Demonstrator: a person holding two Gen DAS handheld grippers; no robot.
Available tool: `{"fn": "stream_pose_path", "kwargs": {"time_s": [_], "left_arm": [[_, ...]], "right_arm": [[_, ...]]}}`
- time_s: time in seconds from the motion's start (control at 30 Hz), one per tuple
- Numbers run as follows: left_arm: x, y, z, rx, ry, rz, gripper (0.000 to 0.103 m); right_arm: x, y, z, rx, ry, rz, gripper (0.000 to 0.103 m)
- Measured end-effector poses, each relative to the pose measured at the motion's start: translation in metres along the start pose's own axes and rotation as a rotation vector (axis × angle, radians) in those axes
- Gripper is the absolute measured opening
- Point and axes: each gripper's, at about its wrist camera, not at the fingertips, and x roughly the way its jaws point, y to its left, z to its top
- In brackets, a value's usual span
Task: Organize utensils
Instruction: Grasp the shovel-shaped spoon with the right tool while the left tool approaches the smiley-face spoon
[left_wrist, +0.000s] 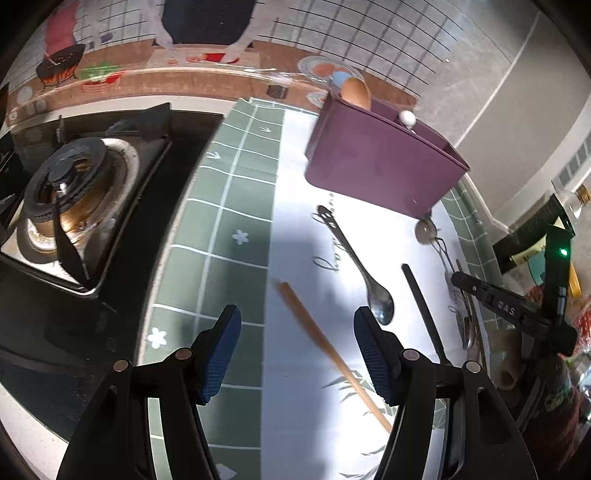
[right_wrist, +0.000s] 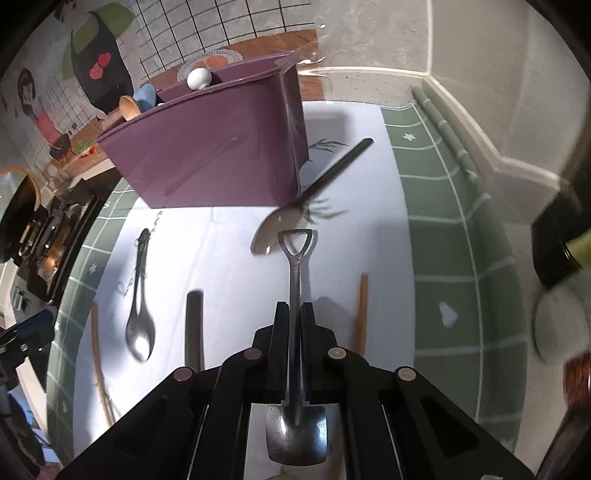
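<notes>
A: Starting at the left, what was there?

B: The gas burner (left_wrist: 70, 192), then the green-checked cloth (left_wrist: 229, 206). The left gripper (left_wrist: 297, 350) hung wide apart and empty above a wooden chopstick (left_wrist: 325, 347) lying on the cloth.

A: And further right?

B: A steel spoon (left_wrist: 365, 280), a dark chopstick (left_wrist: 424, 314), and behind them the purple holder (left_wrist: 384, 158), which already had a wooden spoon (left_wrist: 356, 92) and a white-knobbed utensil (left_wrist: 407, 118) standing in it.

A: The right gripper?

B: The right gripper (right_wrist: 294, 321) was clamped on the shaft of a shovel-shaped spoon (right_wrist: 295, 432), its handle pointing toward the holder.

A: So how far along?

B: Partway, I'd judge. A black-handled spoon (right_wrist: 314, 192) beside the holder, another wooden chopstick (right_wrist: 361, 314) and the rest were still loose on the cloth.
</notes>
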Motion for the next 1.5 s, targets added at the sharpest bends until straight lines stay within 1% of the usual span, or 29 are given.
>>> {"fn": "stream_pose_path", "kwargs": {"time_s": [0.2, 0.3, 0.47, 0.63, 0.77, 0.8, 0.83, 0.9, 0.97, 1.03, 1.07, 1.17, 1.4, 1.5], "left_arm": [[0.009, -0.021, -0.009, 0.053, 0.06, -0.023, 0.064], [0.015, -0.032, -0.012, 0.07, 0.087, -0.03, 0.064], [0.018, -0.045, -0.008, 0.07, 0.104, -0.049, 0.064], [0.023, -0.06, -0.014, 0.114, 0.137, -0.061, 0.064], [0.034, -0.068, -0.004, 0.084, 0.15, -0.096, 0.063], [0.038, -0.072, 0.001, 0.083, 0.145, -0.102, 0.061], [0.043, -0.075, 0.005, 0.086, 0.142, -0.09, 0.059], [0.054, -0.08, 0.013, 0.086, 0.144, -0.035, 0.05], [0.062, -0.083, 0.018, 0.097, 0.141, 0.003, 0.046], [0.07, -0.087, 0.022, 0.125, 0.143, 0.061, 0.041], [0.073, -0.087, 0.023, 0.13, 0.149, 0.073, 0.038], [0.077, -0.09, 0.023, 0.137, 0.162, 0.079, 0.033], [0.075, -0.093, 0.017, 0.172, 0.165, 0.077, 0.026], [0.071, -0.087, 0.013, 0.179, 0.162, 0.076, 0.024]], "right_arm": [[-0.023, -0.003, -0.028, 0.026, 0.0, 0.044, 0.005], [-0.035, -0.003, -0.04, 0.028, -0.015, 0.055, 0.005], [-0.048, -0.004, -0.05, 0.024, -0.043, 0.04, 0.005], [-0.051, -0.012, -0.059, 0.04, -0.04, 0.041, 0.005], [-0.054, -0.021, -0.065, 0.059, -0.04, 0.026, 0.005], [-0.055, -0.022, -0.066, 0.06, -0.04, 0.022, 0.005], [-0.055, -0.022, -0.067, 0.061, -0.039, 0.02, 0.005], [-0.056, -0.022, -0.068, 0.062, -0.04, 0.022, 0.005], [-0.057, -0.019, -0.069, 0.052, -0.042, 0.021, 0.005], [-0.058, -0.016, -0.071, 0.045, -0.043, 0.016, 0.005], [-0.058, -0.014, -0.072, 0.04, -0.041, 0.012, 0.005], [-0.058, -0.012, -0.077, 0.033, -0.036, 0.009, 0.006], [-0.056, -0.011, -0.081, 0.037, -0.025, 0.016, 0.007], [-0.056, -0.009, -0.08, 0.037, -0.021, 0.02, 0.008]]}}
